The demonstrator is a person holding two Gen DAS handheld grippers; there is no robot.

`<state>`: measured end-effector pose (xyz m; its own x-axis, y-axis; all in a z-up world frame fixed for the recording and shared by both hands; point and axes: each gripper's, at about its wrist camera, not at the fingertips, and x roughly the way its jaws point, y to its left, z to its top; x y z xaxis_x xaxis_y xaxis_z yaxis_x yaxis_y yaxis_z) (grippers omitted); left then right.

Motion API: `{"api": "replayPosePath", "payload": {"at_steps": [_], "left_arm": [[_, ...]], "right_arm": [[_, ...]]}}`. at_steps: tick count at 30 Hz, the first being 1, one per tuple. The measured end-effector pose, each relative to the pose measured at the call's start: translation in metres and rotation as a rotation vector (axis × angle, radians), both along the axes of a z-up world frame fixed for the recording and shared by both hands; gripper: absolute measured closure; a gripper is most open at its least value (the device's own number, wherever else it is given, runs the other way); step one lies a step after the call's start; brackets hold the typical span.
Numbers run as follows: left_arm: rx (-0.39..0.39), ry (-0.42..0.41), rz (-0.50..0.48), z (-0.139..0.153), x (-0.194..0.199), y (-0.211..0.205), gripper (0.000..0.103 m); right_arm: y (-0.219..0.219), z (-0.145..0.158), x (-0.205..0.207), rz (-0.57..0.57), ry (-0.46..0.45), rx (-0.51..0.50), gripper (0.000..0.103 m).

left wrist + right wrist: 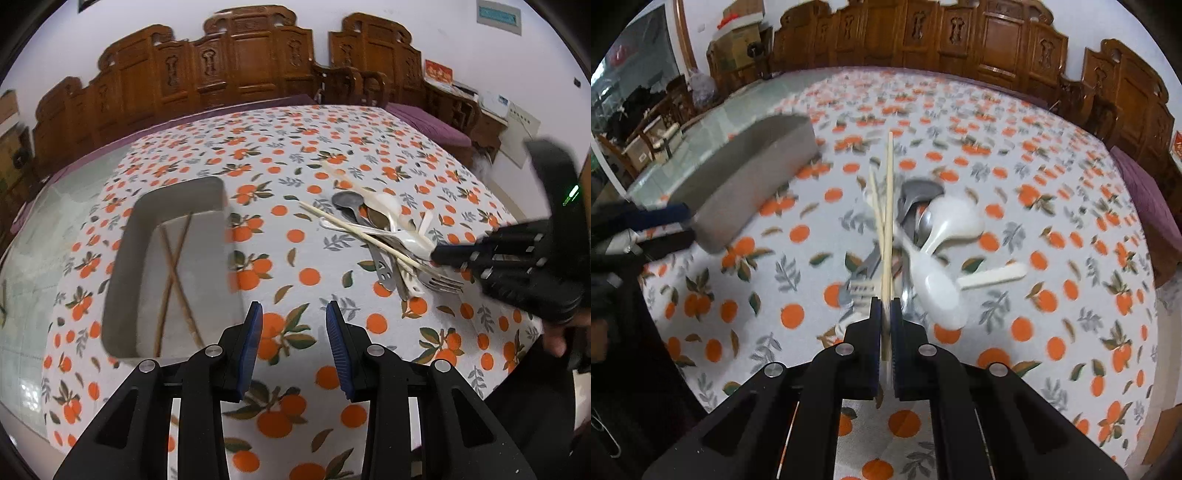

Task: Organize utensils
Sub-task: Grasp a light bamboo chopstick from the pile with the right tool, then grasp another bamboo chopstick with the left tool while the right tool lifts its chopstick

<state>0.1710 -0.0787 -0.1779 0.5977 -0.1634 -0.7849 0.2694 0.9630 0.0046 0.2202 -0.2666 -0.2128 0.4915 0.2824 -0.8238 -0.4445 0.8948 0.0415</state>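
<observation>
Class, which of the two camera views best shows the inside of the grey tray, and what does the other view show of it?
The left wrist view: it looks down into the grey tray, showing its floor and two brown chopsticks lying crossed inside. The right wrist view shows only the tray's outer wall from the side, slightly blurred; its contents are hidden.

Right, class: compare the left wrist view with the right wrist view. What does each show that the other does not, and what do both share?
Only the left wrist view looks into the grey tray, where two brown chopsticks lie crossed, and shows the left hand-held gripper open over the cloth.

Only the right wrist view shows the right hand-held gripper shut on a pale chopstick; a second pale chopstick crosses it.

Both show the orange-print tablecloth, the pile of utensils with white spoons and a fork, and carved wooden chairs.
</observation>
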Motion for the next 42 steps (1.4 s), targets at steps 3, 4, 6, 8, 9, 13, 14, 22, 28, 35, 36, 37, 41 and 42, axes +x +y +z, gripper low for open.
{"api": "replayPosePath", "payload": {"at_steps": [3, 4, 6, 8, 9, 13, 14, 22, 28, 35, 36, 37, 41, 42], "left_arm": [[0.011, 0.014, -0.020, -0.006, 0.009, -0.010, 0.069], [0.013, 0.021, -0.024, -0.009, 0.012, -0.013, 0.069], [0.007, 0.040, -0.033, -0.014, 0.021, -0.020, 0.069], [-0.002, 0.053, -0.035, -0.017, 0.028, -0.025, 0.069], [-0.007, 0.060, -0.036, -0.019, 0.033, -0.030, 0.069], [-0.028, 0.082, -0.035, -0.026, 0.051, -0.045, 0.069], [-0.033, 0.090, -0.033, -0.028, 0.055, -0.049, 0.069], [-0.125, 0.149, 0.016, -0.047, 0.089, -0.076, 0.069], [-0.204, 0.198, 0.077, -0.058, 0.107, -0.080, 0.069], [-0.300, 0.256, 0.118, -0.061, 0.115, -0.077, 0.087], [-0.318, 0.263, 0.125, -0.061, 0.116, -0.075, 0.089], [-0.324, 0.265, 0.127, -0.061, 0.116, -0.074, 0.090], [-0.336, 0.257, 0.123, -0.054, 0.112, -0.071, 0.095], [-0.337, 0.256, 0.118, -0.052, 0.111, -0.070, 0.095]], "right_arm": [[-0.007, 0.009, 0.002, -0.019, -0.025, -0.007, 0.097], [-0.012, 0.010, 0.004, -0.028, -0.028, -0.008, 0.097], [-0.019, 0.011, 0.007, -0.046, -0.030, -0.015, 0.097], [-0.026, 0.011, 0.009, -0.063, -0.028, -0.014, 0.097], [-0.030, 0.011, 0.011, -0.073, -0.026, -0.012, 0.097], [-0.042, 0.009, 0.015, -0.104, -0.022, 0.000, 0.097], [-0.044, 0.009, 0.015, -0.108, -0.022, 0.001, 0.097], [-0.054, 0.009, 0.019, -0.132, -0.017, 0.017, 0.097], [-0.055, 0.009, 0.020, -0.133, -0.017, 0.024, 0.097], [-0.050, 0.008, 0.020, -0.126, -0.013, 0.020, 0.097], [-0.049, 0.007, 0.020, -0.124, -0.013, 0.018, 0.097], [-0.048, 0.007, 0.019, -0.123, -0.012, 0.016, 0.097], [-0.046, 0.005, 0.018, -0.116, -0.011, 0.011, 0.097], [-0.044, 0.005, 0.018, -0.113, -0.010, 0.007, 0.097]]}}
